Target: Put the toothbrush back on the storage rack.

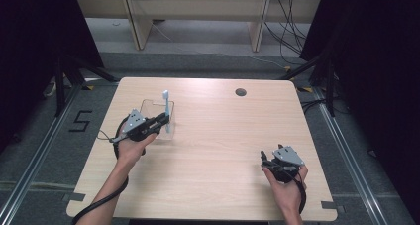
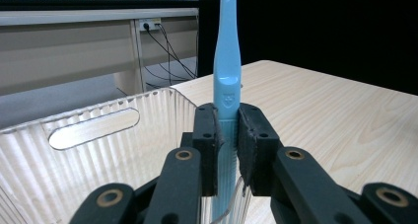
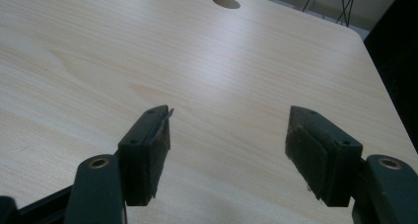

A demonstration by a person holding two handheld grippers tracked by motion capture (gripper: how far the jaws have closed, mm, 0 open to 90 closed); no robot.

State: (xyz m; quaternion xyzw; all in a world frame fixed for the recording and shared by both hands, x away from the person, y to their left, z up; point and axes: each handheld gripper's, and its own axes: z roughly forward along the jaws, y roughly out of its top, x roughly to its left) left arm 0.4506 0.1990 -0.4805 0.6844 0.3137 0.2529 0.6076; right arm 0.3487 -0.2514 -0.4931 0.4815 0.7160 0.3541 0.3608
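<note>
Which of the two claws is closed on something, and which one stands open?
The left claw is closed on the upright blue toothbrush at the clear bin. The right claw stands open above bare table.

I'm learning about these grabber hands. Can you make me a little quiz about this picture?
1. True or false: the left gripper holds the blue toothbrush upright.
2. What stands under the toothbrush? A) clear ribbed bin B) cardboard box C) plate
3. Are the right gripper fingers open or shut?

Key: 1 true. 2 A. 3 open, with bare table between them.
</note>
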